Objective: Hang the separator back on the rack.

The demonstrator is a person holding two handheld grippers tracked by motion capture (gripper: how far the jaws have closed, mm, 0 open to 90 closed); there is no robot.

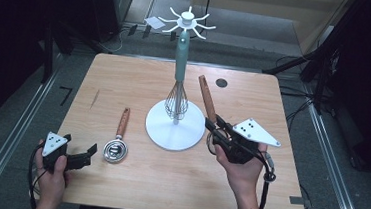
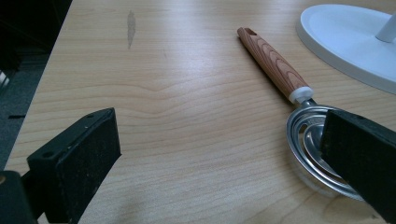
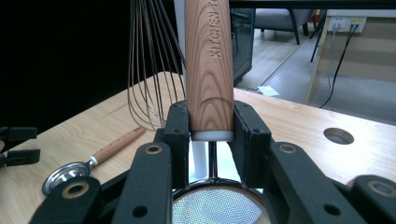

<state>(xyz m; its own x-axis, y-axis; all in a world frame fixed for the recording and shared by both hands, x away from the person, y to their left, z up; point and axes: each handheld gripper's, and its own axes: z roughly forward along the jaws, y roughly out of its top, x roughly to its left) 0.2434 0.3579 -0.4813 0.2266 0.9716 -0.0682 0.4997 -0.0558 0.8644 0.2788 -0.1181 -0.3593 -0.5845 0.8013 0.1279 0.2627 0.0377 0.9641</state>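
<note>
We see the right gripper [image 1: 215,128] clenched on the wood-grain handle of a mesh strainer [image 1: 207,99], near the table's right side in the high view. In the right gripper view both black pads press the handle [image 3: 208,70] just above its white collar, and the strainer's mesh bowl [image 3: 217,205] sits below the jaws, close to the camera. The handle points up and away from the hand, tilted toward the white utensil stand [image 1: 175,129]. The strainer is lifted off the wooden table [image 1: 140,83], just right of the stand's round base.

A whisk [image 1: 177,91] with a teal handle hangs on the stand's pole, its wires down near the base. In the right gripper view the whisk wires [image 3: 149,70] show just left of the held handle.

Our left gripper [image 1: 83,155] rests at the table's near-left corner, jaws wide apart, gripping nothing. Just beside it lies a second utensil, a wooden-handled metal spoon-like tool [image 1: 117,142], flat on the table. In the left gripper view its metal bowl [image 2: 308,140] lies partly behind the right-hand jaw, handle [image 2: 273,63] pointing away; whether the jaw touches it we cannot tell.
</note>
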